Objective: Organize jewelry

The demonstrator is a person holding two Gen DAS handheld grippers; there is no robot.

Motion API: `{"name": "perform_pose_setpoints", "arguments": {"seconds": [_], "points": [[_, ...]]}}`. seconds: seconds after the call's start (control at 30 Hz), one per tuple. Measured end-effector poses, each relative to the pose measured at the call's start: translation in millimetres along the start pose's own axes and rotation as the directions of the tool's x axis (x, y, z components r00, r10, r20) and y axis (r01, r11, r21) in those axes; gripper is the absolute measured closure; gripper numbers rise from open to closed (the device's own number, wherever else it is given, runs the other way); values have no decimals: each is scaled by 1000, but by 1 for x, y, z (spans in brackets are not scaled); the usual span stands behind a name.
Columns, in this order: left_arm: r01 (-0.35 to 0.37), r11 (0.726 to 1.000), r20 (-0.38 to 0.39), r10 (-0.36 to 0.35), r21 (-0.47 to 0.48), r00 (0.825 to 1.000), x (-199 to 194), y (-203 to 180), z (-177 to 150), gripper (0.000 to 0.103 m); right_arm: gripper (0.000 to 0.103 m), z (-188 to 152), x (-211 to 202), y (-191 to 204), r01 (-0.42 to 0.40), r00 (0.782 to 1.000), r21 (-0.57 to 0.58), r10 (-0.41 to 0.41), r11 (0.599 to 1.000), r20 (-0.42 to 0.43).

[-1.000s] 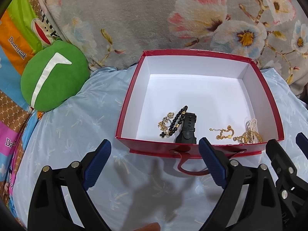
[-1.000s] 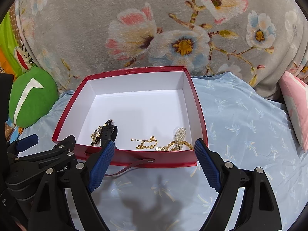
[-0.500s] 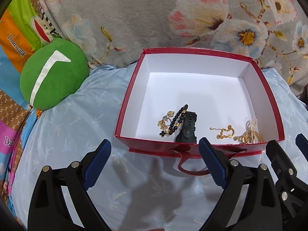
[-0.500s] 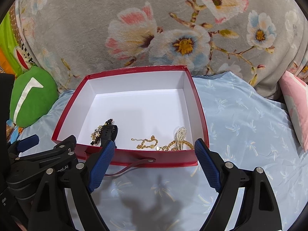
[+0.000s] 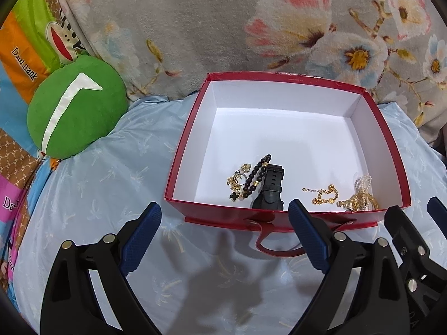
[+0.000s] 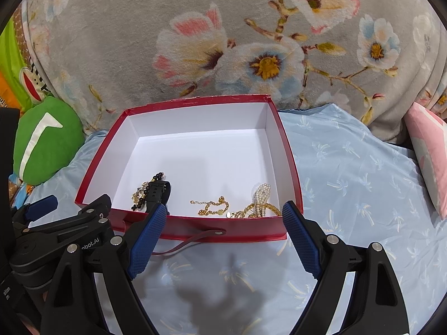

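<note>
One red box point(image 5: 287, 219), lid off and white inside, sits on the pale blue bedsheet point(image 5: 111, 195) just ahead of both my tools. Contents, all along its near wall: a black watch point(image 5: 269, 192) lying against a black bead bracelet point(image 5: 255, 177), with a gold charm bracelet point(image 5: 237, 180) touching the beads on their left; apart from these, toward the right, a thin gold chain point(image 5: 324, 195); in the near right corner, a pearl strand point(image 6: 262, 192) tangled with a heavier gold chain point(image 6: 252, 210). The far half of the box floor is bare. A red strap point(image 6: 192, 240) hangs from the front wall onto the sheet. My left tool point(image 5: 225, 240) is spread wide and holds nothing; my right tool point(image 6: 223, 237) likewise. A green cushion point(image 5: 75, 109) lies left of the box, a floral blanket point(image 6: 223, 42) behind it.
</note>
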State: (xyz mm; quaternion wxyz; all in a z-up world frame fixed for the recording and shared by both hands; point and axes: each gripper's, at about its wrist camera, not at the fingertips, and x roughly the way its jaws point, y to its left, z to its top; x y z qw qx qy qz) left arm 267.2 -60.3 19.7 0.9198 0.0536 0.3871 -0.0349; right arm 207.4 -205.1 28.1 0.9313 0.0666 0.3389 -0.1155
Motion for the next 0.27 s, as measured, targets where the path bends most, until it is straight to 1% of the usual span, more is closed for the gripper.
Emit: {"name": "perform_pose_setpoints", "arguments": {"seconds": [0.13, 0.27], "points": [[-2, 1000, -14, 2, 18, 1000, 4, -3, 1, 13, 20, -2, 1, -1, 9, 1000, 4, -9, 1000, -1], [-1, 1000, -11, 1, 20, 1000, 4, -3, 1, 13, 19, -4, 0, 0, 20, 1000, 3, -20, 1000, 4]]}}
